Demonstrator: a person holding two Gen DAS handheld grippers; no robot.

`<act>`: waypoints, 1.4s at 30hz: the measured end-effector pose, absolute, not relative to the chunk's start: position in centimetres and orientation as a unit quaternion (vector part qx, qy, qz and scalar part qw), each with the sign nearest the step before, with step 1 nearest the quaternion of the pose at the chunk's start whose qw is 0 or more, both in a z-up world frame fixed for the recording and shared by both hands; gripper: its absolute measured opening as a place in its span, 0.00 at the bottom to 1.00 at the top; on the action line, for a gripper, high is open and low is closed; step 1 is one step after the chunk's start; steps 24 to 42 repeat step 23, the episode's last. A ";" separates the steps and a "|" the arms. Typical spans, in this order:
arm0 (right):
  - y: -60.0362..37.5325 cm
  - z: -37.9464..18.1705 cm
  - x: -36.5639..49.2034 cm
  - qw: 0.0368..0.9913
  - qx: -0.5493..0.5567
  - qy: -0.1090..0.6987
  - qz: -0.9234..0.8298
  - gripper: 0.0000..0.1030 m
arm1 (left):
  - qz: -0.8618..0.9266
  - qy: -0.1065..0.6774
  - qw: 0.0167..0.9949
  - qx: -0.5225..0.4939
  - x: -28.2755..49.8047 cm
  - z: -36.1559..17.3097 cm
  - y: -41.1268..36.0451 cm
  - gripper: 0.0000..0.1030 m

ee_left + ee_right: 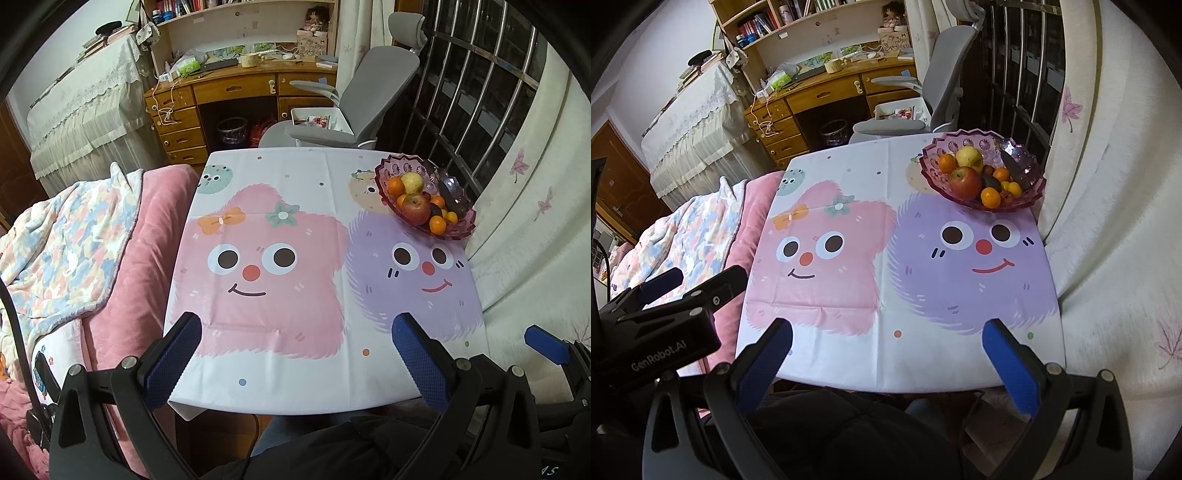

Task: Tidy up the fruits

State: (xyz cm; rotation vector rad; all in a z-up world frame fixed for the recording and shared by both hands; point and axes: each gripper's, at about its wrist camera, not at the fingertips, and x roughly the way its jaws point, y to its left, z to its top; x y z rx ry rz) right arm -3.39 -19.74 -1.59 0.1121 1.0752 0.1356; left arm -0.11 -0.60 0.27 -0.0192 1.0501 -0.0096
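Left wrist view: the left hand-held gripper [295, 354] hangs over the near edge of the worktop [280, 384], its blue-padded fingers [173, 354] spread wide with nothing between them. Ahead of it and off to its right, at the far corner, stands a pink scalloped fruit bowl [461, 225]. All the fruit in sight lies inside it: a red apple [415, 209], a yellow pear-like fruit [412, 182], several small oranges [437, 225] and some darker pieces too small to name. The cartoon-printed cloth directly ahead of the fingers carries no loose fruit. At the right edge of this view a blue tip of the right hand-held gripper [546, 345] pokes in.

Right wrist view: the right hand-held gripper [886, 350] is likewise spread wide and holds nothing, poised at the near edge. The bowl [927, 162] sits ahead and slightly right of it, nearer to this gripper than to the left one. The left hand-held gripper's body shows at the left side, beside the pink bed [753, 206].

Judging from this, the fruit already lies gathered in one dish, heaped so the bowl's raised rim keeps round pieces from rolling off. That fits either fruit collected there or fruit waiting to be sorted out onto the worktop; the frames do not settle which.
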 end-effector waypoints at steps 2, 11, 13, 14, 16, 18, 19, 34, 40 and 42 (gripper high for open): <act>-19.8 -1.7 -2.8 0.853 0.054 0.515 0.064 1.00 | -0.005 0.503 0.864 -0.008 0.4 0.2 -0.6 0.99; -19.6 -1.9 -0.6 0.847 0.056 0.525 0.056 1.00 | -0.007 0.511 0.860 -0.003 2.8 -0.2 -0.4 0.99; -19.4 -2.1 -0.2 0.844 0.056 0.531 0.054 1.00 | -0.007 0.515 0.857 -0.006 3.3 -0.5 -0.1 0.99; -19.3 -2.2 -0.1 0.843 0.055 0.533 0.053 1.00 | -0.008 0.517 0.856 -0.007 3.4 -0.6 0.1 0.99; -19.2 -2.3 0.2 0.841 0.055 0.536 0.051 1.00 | -0.008 0.519 0.855 -0.007 3.7 -0.8 0.2 0.99; -19.1 -2.4 0.5 0.839 0.056 0.539 0.049 1.00 | -0.009 0.519 0.855 -0.007 3.8 -0.8 0.3 0.99; -19.0 -2.5 0.5 0.838 0.056 0.541 0.048 1.00 | -0.009 0.520 0.854 -0.008 4.0 -0.9 0.5 0.99; -18.6 -2.6 0.9 0.836 0.055 0.545 0.043 1.00 | -0.012 0.523 0.852 -0.009 4.4 -1.2 0.9 0.99; -18.6 -2.6 0.9 0.836 0.055 0.545 0.043 1.00 | -0.012 0.523 0.852 -0.009 4.4 -1.2 0.9 0.99; -18.6 -2.6 0.9 0.836 0.055 0.545 0.043 1.00 | -0.012 0.523 0.852 -0.009 4.4 -1.2 0.9 0.99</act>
